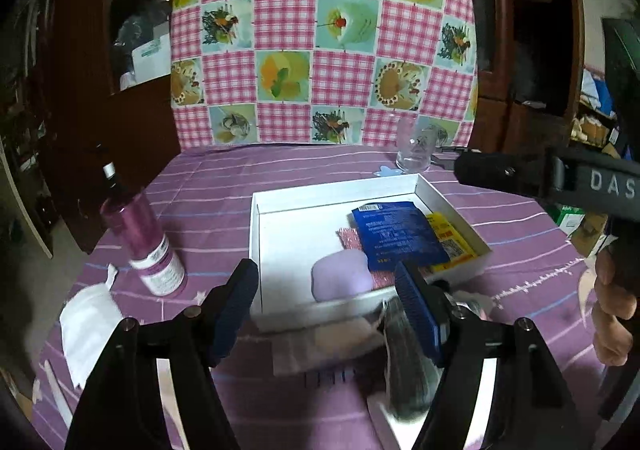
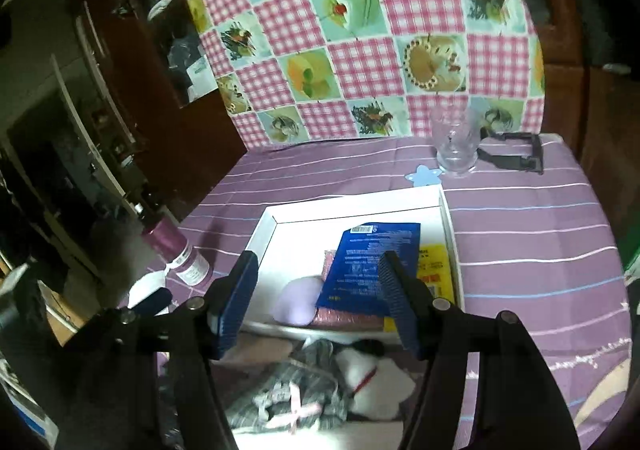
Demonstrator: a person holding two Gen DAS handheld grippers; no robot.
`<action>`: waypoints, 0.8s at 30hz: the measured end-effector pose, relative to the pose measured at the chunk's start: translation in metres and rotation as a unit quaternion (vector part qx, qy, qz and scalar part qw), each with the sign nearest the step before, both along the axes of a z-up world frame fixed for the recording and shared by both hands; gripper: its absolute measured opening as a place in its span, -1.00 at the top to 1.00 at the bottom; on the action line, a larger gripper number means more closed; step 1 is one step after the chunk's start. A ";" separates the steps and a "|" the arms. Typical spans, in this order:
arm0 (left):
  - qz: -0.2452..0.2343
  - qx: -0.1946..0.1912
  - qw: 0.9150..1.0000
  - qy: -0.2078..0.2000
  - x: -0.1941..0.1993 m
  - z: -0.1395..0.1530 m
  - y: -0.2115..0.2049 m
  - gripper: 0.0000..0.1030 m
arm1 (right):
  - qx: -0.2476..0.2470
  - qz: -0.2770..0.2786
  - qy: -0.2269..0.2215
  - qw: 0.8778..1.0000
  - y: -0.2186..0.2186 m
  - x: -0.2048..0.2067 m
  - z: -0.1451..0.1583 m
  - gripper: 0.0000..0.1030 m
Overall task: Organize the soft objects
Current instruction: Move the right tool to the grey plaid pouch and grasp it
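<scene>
Soft things wait just under both grippers, on the near side of the white box.

Right gripper [image 2: 316, 302] has its jaws apart with nothing between them; the grey checked cloth [image 2: 288, 390] and the white plush toy [image 2: 372, 382] lie directly below it, beside the box [image 2: 352, 205]. Left gripper [image 1: 324, 306] is also apart and empty (the cloth shows blurred by its right finger). I judge the right hand is nearer; the cloth's long axis I cannot tell.

Purple striped tablecloth [image 2: 520, 234], white box [image 2: 360, 205], blue packet [image 2: 368, 262].
</scene>
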State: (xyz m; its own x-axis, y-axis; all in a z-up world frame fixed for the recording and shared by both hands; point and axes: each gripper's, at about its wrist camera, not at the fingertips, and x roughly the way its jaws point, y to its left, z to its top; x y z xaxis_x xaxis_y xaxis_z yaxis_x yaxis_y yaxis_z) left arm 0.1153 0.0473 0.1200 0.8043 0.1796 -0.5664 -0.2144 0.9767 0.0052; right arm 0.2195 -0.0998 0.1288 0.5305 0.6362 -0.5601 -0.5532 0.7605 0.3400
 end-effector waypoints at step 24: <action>0.005 -0.133 0.991 -0.003 -0.049 -0.045 0.026 0.68 | -0.037 0.057 0.111 0.991 0.006 -0.042 -0.043 -0.25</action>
